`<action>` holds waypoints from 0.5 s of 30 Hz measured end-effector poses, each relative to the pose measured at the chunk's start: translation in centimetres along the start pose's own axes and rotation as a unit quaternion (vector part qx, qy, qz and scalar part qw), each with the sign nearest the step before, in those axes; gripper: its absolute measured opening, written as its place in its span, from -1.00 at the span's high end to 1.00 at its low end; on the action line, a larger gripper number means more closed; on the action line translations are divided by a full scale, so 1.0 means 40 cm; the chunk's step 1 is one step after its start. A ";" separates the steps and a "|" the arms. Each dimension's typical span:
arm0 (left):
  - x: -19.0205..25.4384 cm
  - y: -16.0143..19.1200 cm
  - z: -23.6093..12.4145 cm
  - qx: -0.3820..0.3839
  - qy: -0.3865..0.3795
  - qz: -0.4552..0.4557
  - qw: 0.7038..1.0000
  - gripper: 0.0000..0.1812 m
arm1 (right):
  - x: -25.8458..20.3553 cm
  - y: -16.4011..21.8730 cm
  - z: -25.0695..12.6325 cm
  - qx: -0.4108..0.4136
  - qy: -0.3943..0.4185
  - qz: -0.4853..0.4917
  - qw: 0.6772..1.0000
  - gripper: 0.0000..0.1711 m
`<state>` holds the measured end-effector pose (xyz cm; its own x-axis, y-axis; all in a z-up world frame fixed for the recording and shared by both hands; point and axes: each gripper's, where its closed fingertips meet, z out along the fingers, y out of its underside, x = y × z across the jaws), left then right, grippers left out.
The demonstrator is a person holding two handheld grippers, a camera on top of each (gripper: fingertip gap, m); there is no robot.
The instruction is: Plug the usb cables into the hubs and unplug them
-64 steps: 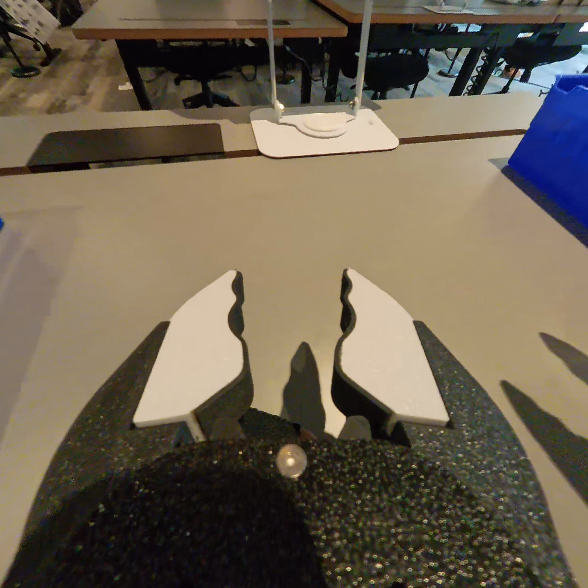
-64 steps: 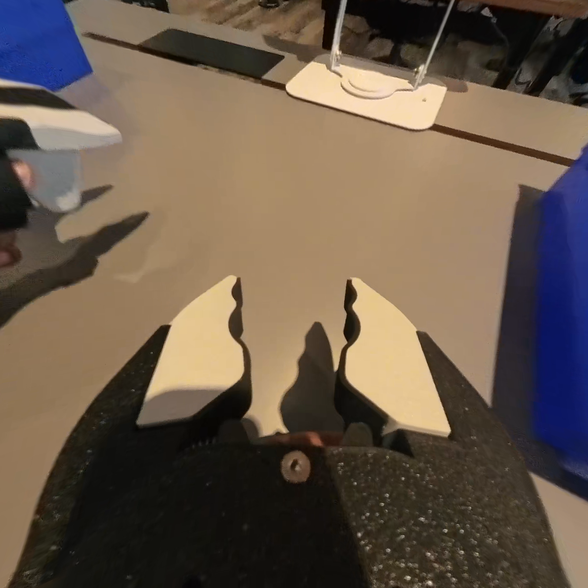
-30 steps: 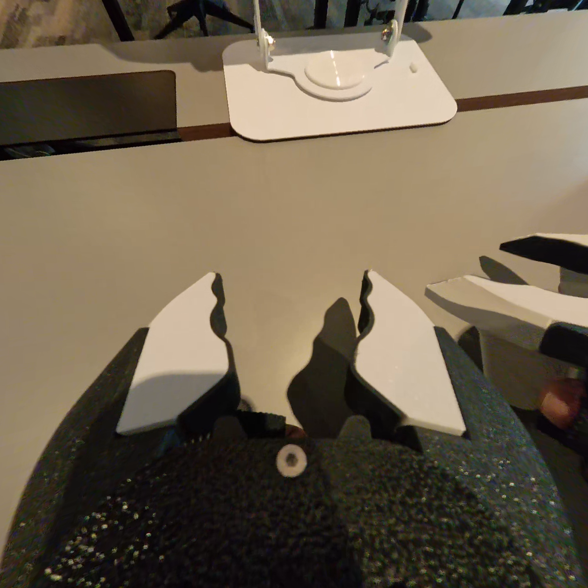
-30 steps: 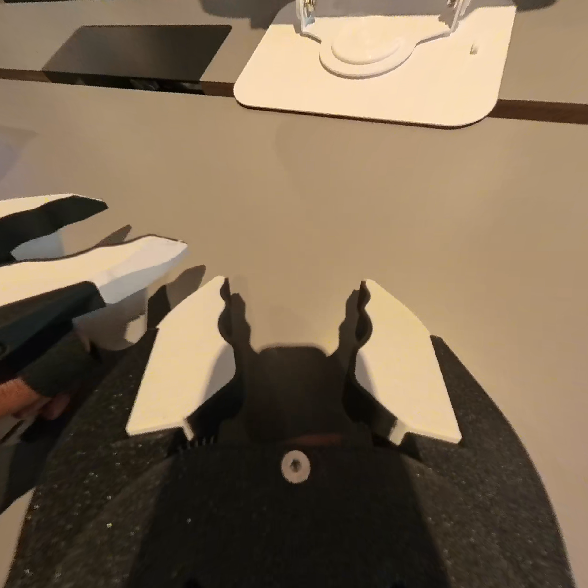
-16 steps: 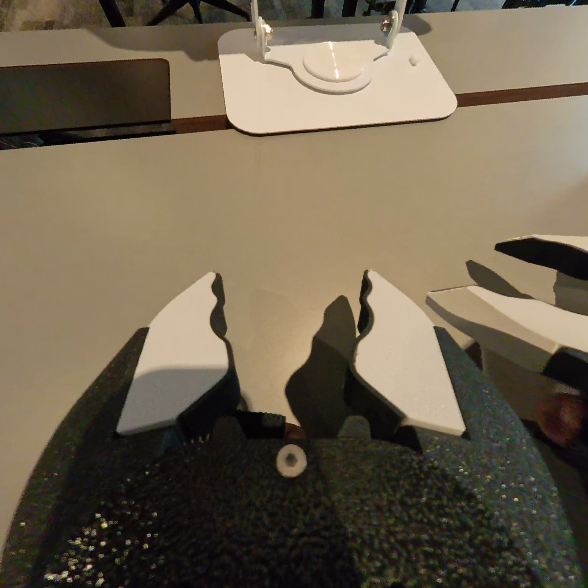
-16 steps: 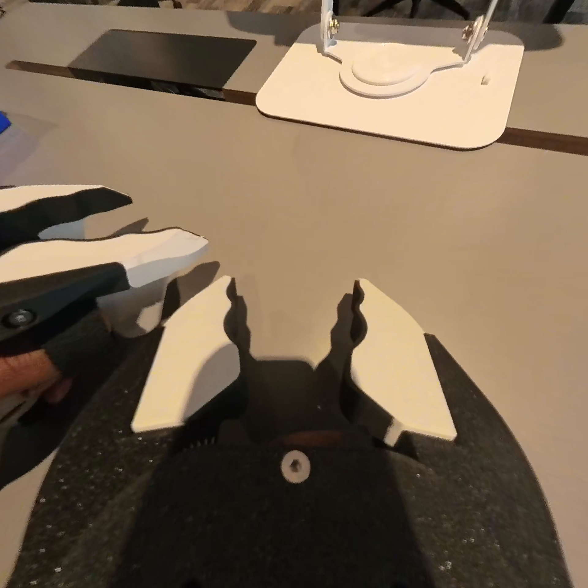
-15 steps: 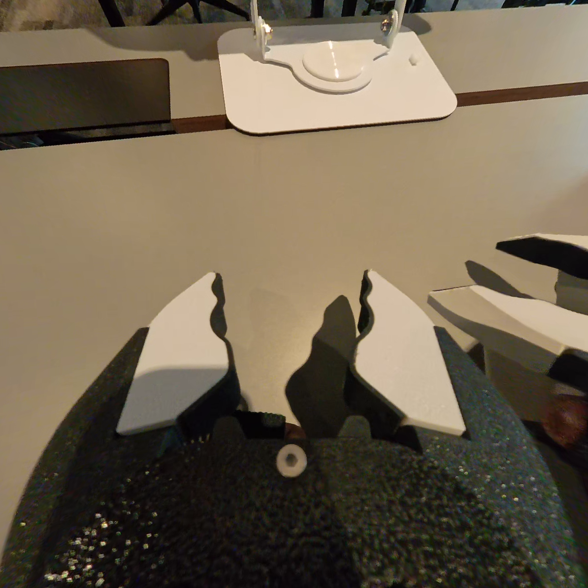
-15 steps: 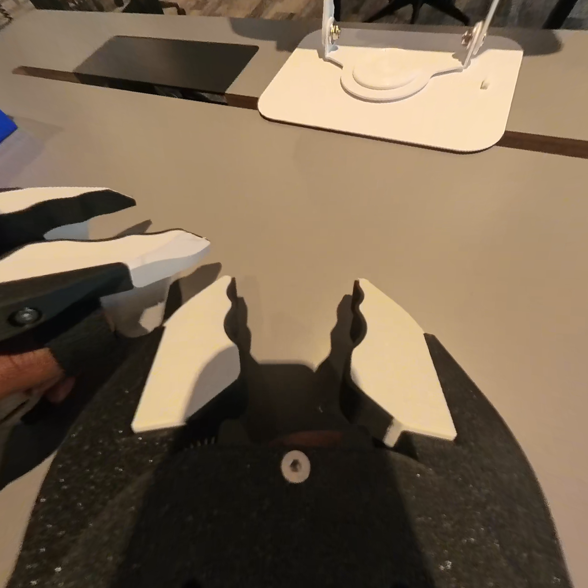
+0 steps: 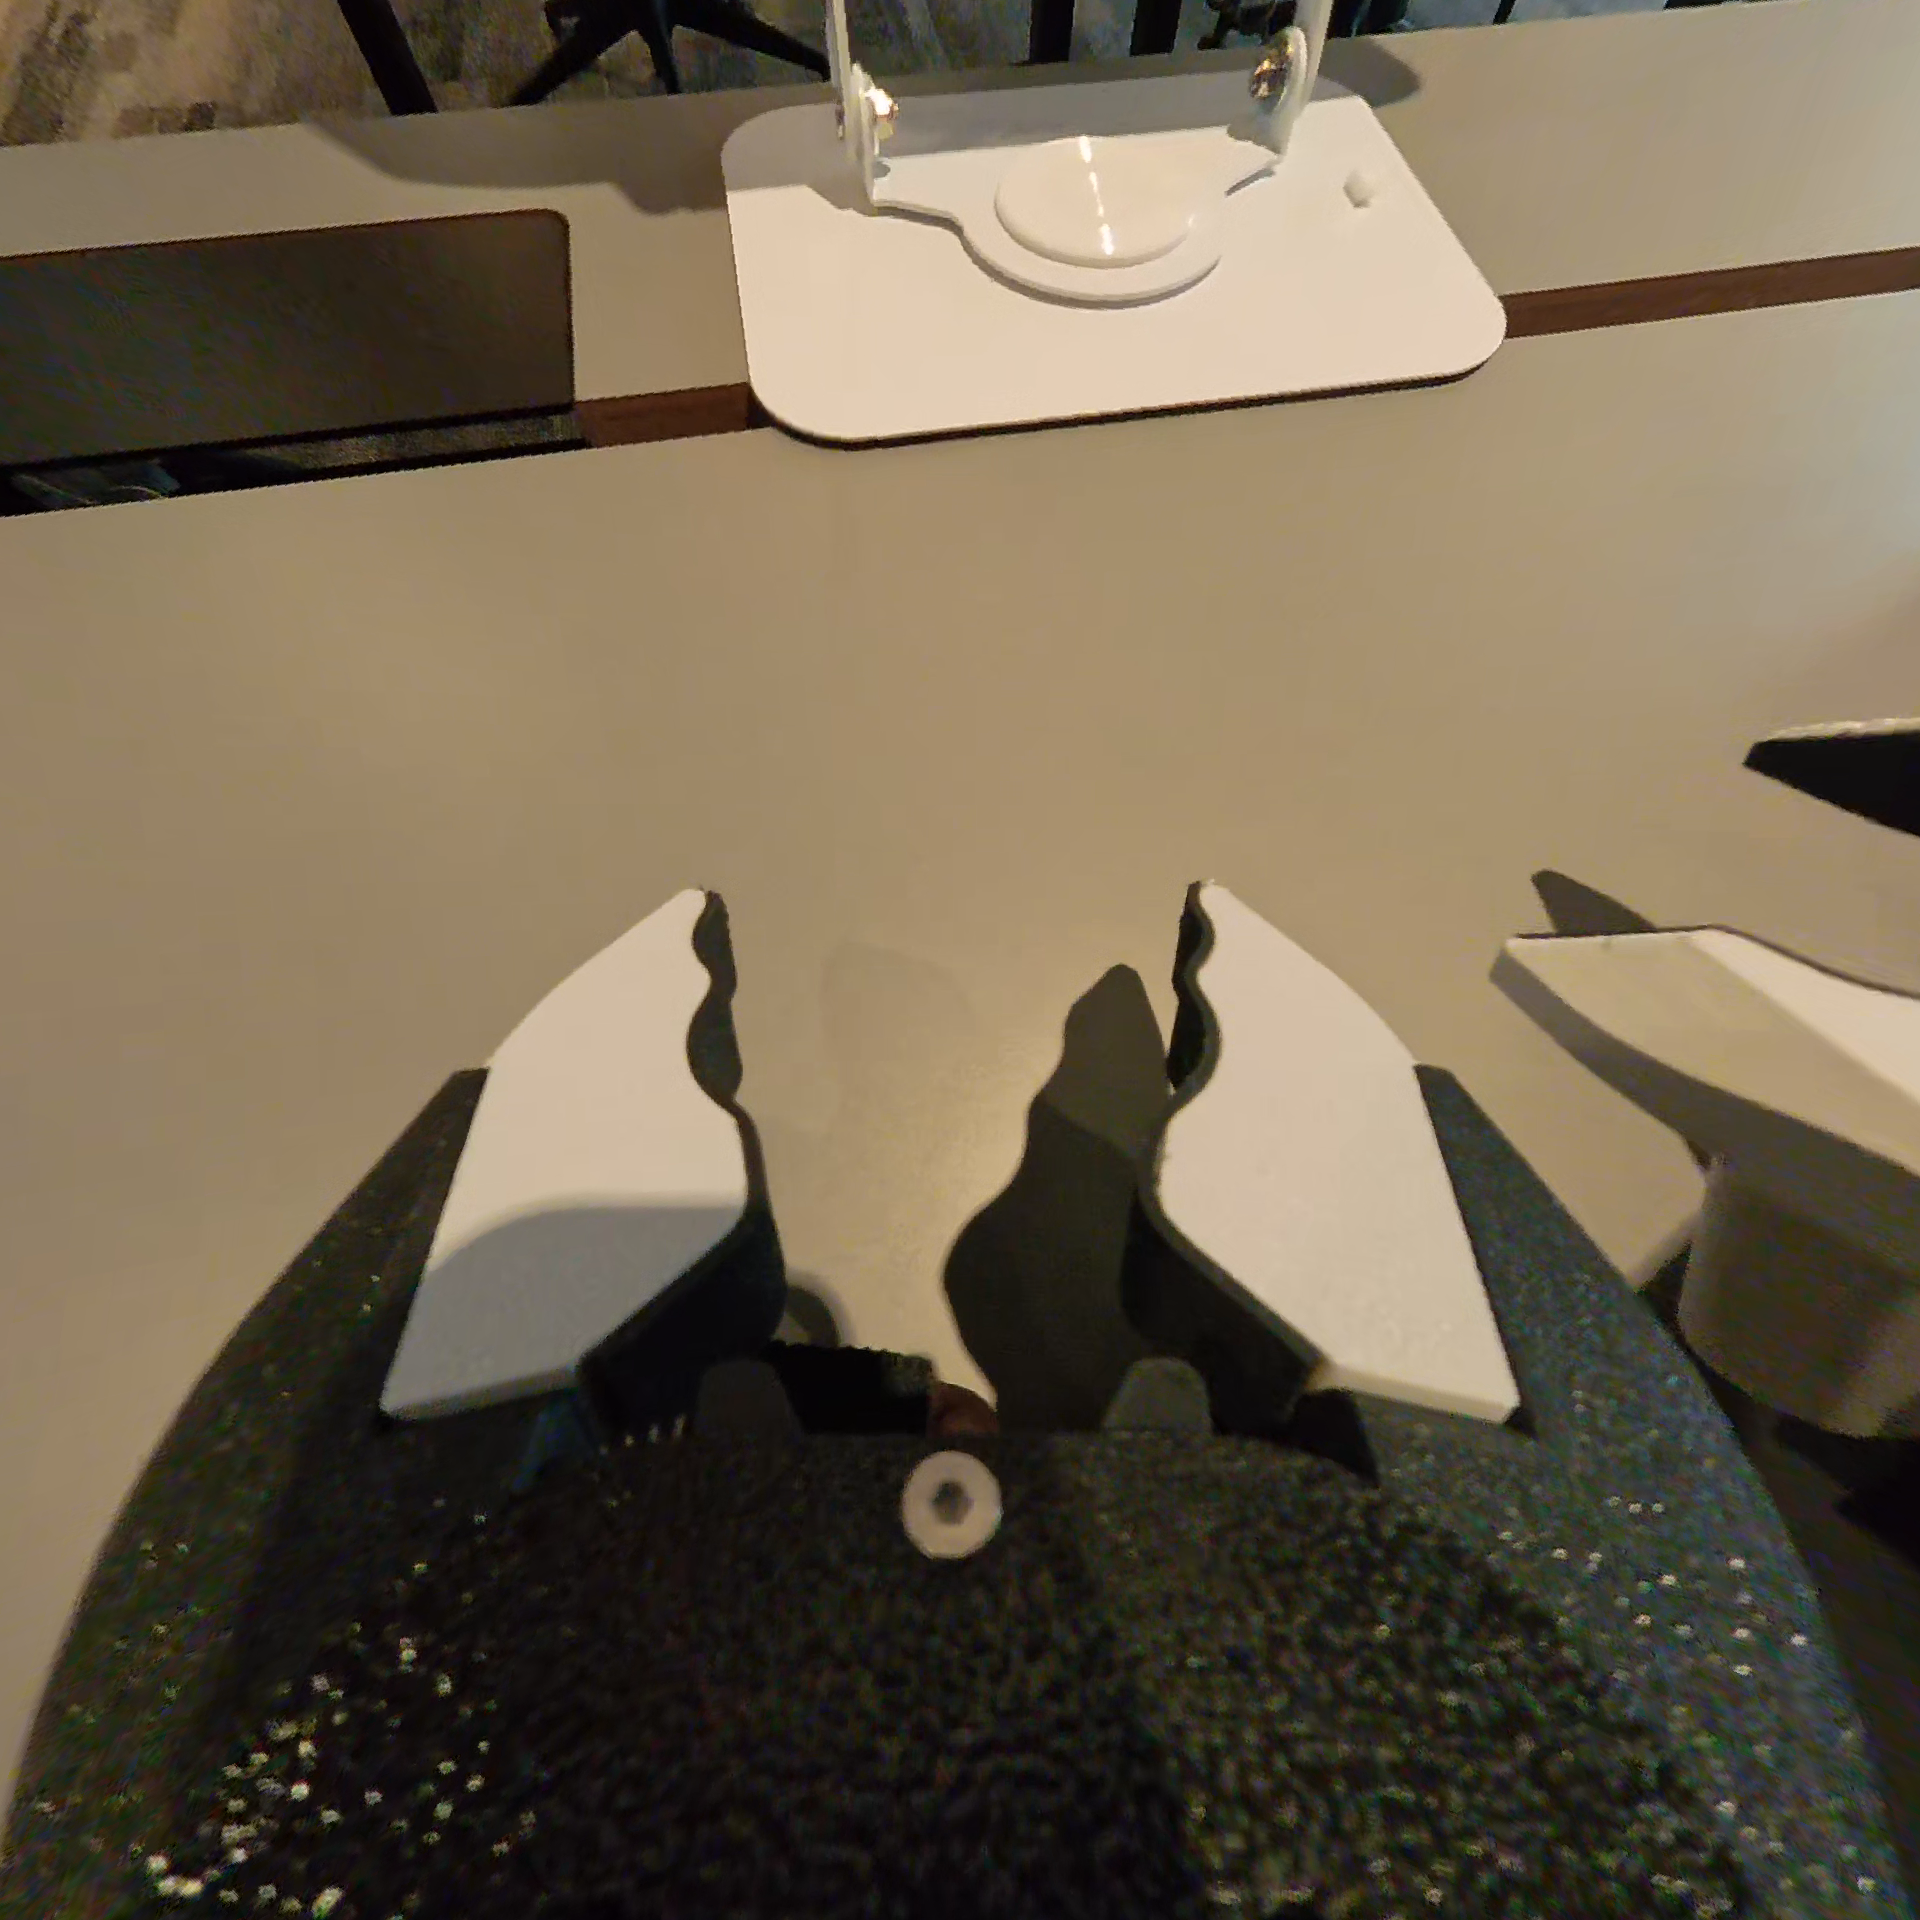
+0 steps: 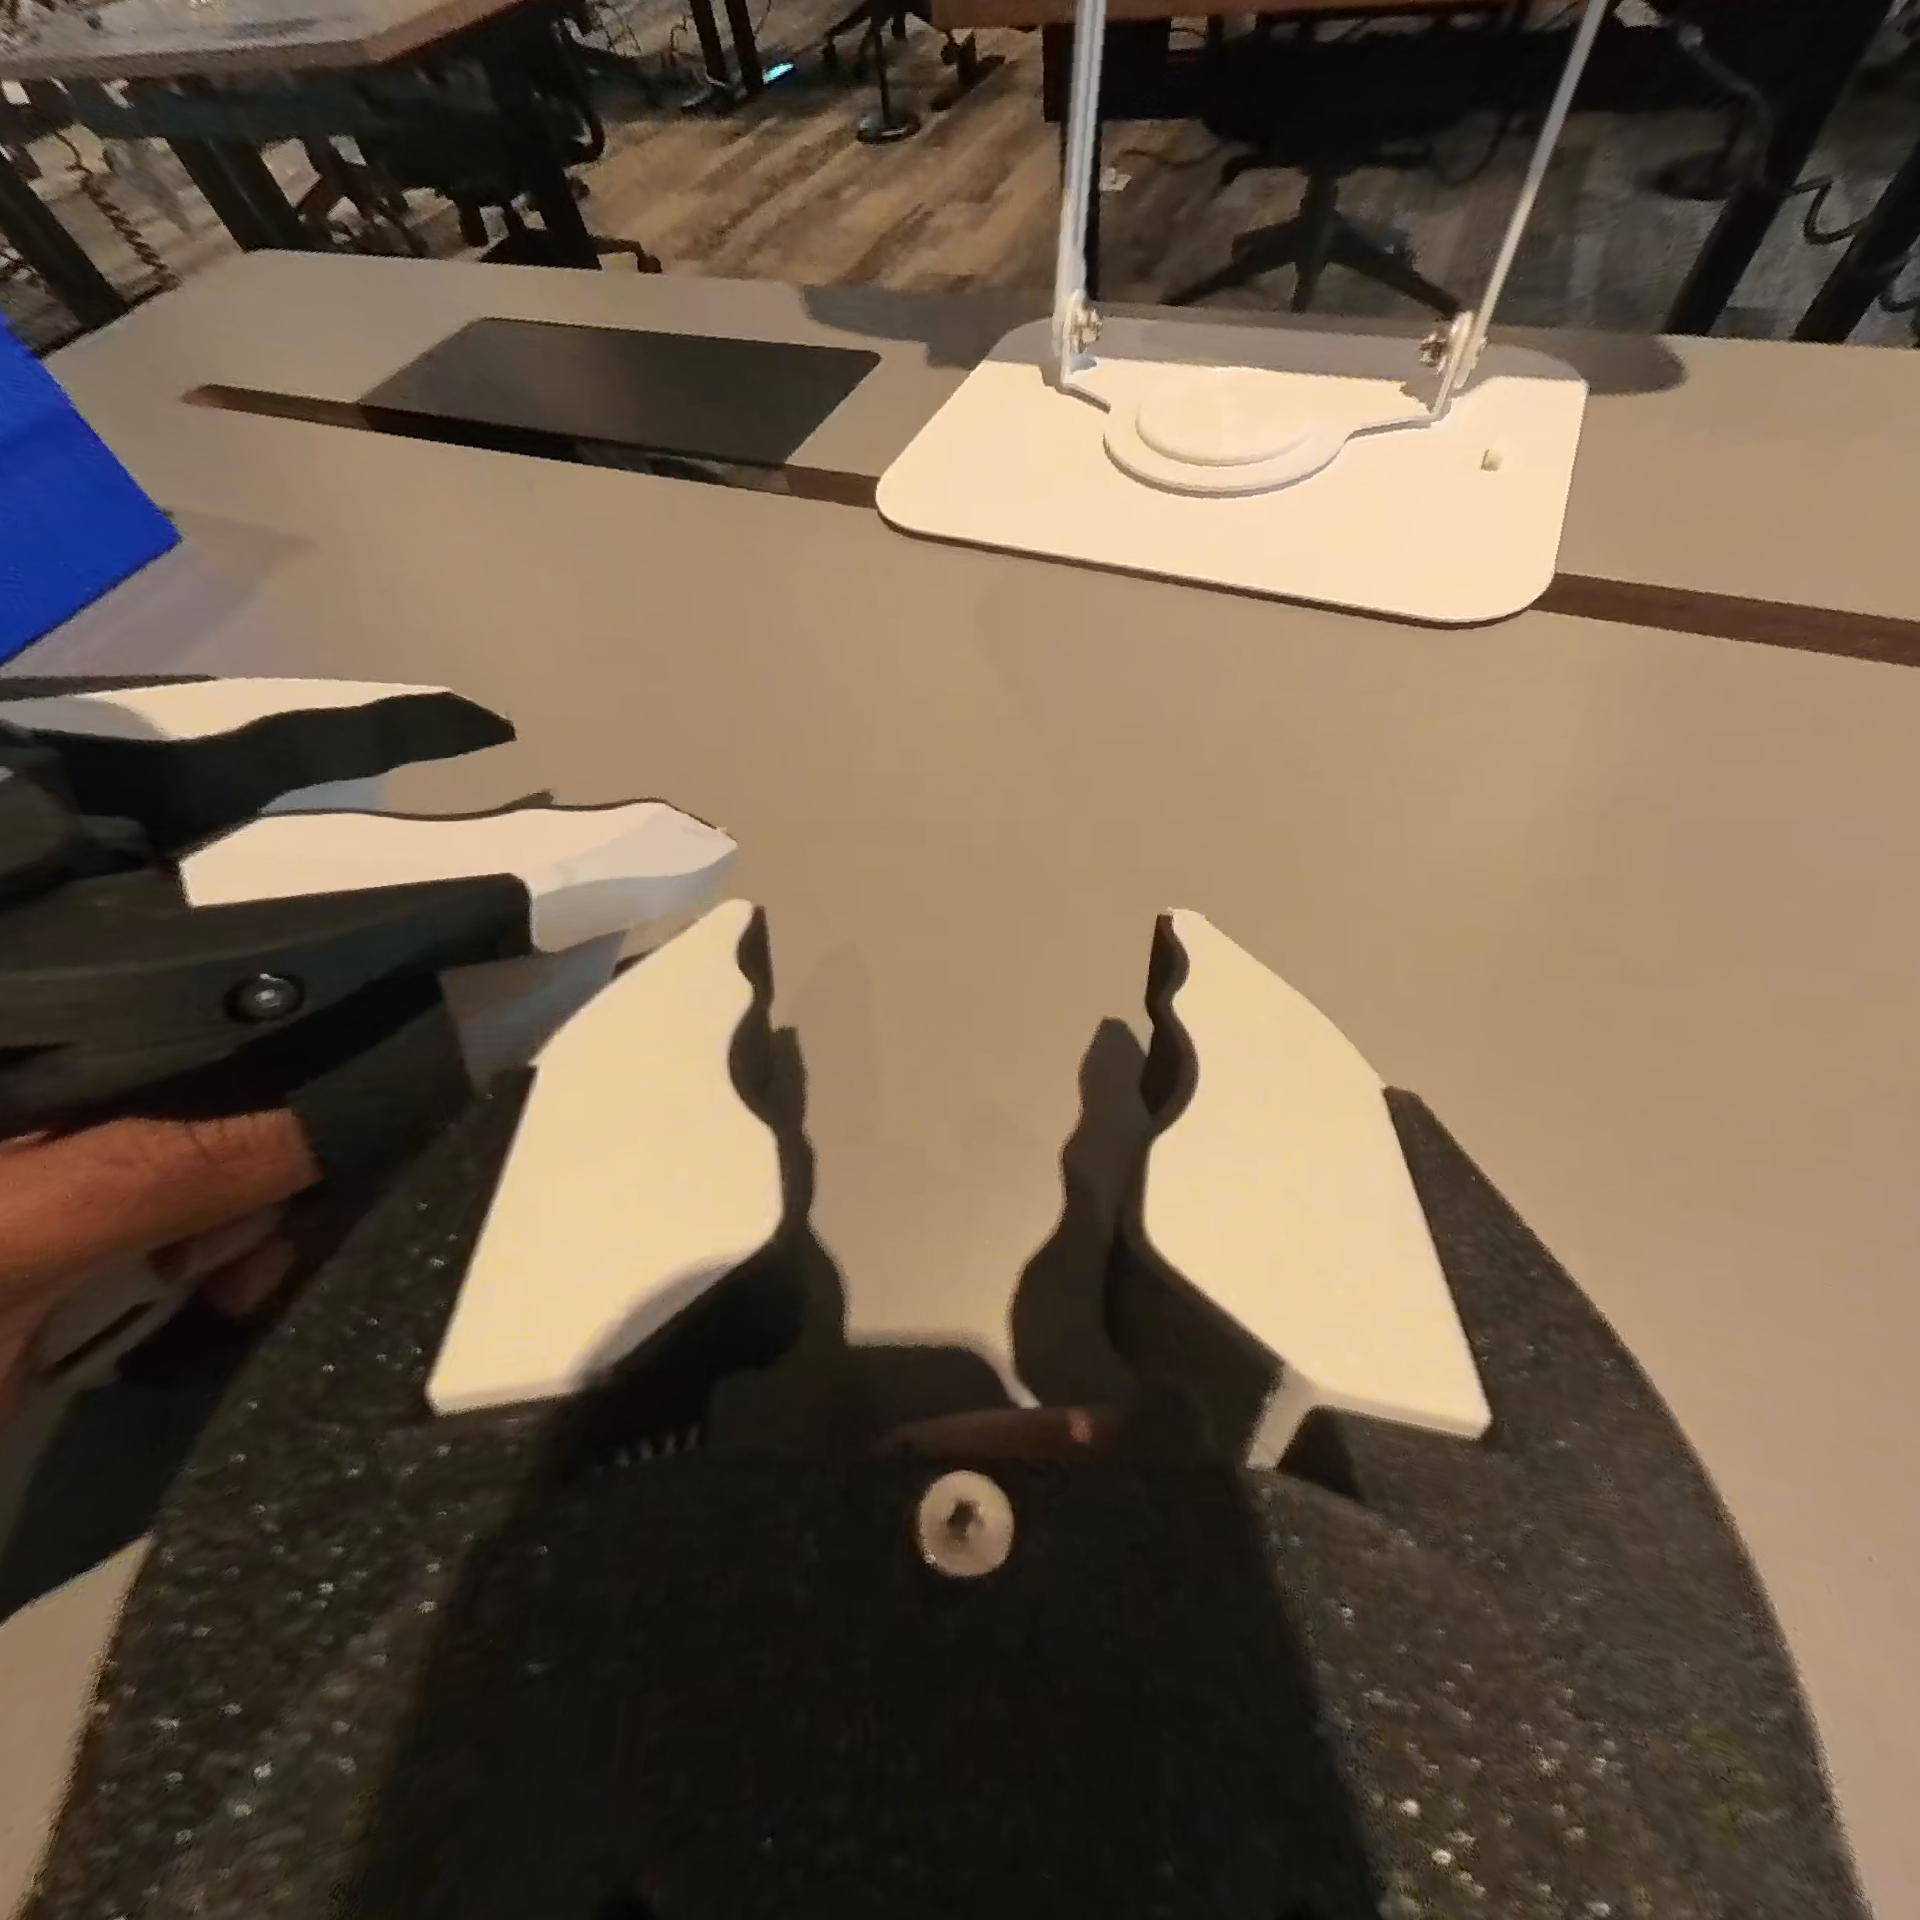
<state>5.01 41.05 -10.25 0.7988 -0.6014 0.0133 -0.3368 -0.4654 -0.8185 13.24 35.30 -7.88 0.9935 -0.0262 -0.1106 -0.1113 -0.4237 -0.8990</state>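
Probably an office (desks [image 10: 260, 62], swivel chairs [image 10: 1320, 223]).

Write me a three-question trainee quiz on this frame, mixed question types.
1. True or false: the left hand-held gripper grips a cable.
2. The white stand base sits: A) at the table's far edge, B) between the right hand-held gripper's fingers, C) on the floor.
3. What colour is the bin at the right wrist view's left edge?

Key: 1 false, it is open and empty; 2 A; 3 blue.
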 end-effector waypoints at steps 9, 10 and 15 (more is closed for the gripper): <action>-0.006 -0.008 -0.009 0.016 -0.012 0.003 1.000 0.12 | 0.006 -0.001 -0.002 0.003 0.022 -0.014 1.000 0.22; -0.007 -0.010 -0.011 0.020 -0.015 0.004 1.000 0.13 | 0.006 -0.001 -0.002 0.003 0.025 -0.017 1.000 0.23; -0.008 -0.014 -0.016 0.028 -0.023 0.010 0.999 0.13 | 0.003 0.001 0.000 -0.001 0.029 -0.028 0.999 0.24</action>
<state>4.65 41.10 -9.42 0.8147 -0.5793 -0.0274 -0.3244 -0.4160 -0.8495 13.35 35.28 -7.91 0.9978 -0.0557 -0.0355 -0.0559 -0.4275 -0.9023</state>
